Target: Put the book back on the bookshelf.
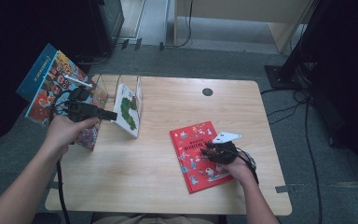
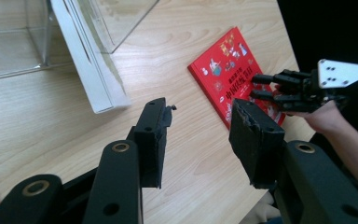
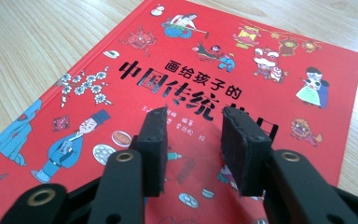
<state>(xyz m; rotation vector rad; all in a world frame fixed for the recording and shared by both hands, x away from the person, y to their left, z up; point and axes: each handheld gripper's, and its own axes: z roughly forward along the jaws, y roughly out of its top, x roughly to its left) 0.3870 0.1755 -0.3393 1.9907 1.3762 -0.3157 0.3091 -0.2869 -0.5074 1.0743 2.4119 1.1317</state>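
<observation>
A: Where's the flat red picture book (image 1: 199,156) with the illustrated cover?

B: Lying flat on the pale wooden table (image 1: 168,186), right of the clear acrylic book stand (image 1: 103,88).

A: And the right gripper (image 1: 206,151)?

B: Above the book, jaws partly apart, holding nothing.

A: The left gripper (image 1: 112,115)?

B: Beside the stand, half open, empty.

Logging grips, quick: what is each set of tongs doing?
Left tongs: open, empty.
Right tongs: open over the red book, gripping nothing.
</observation>
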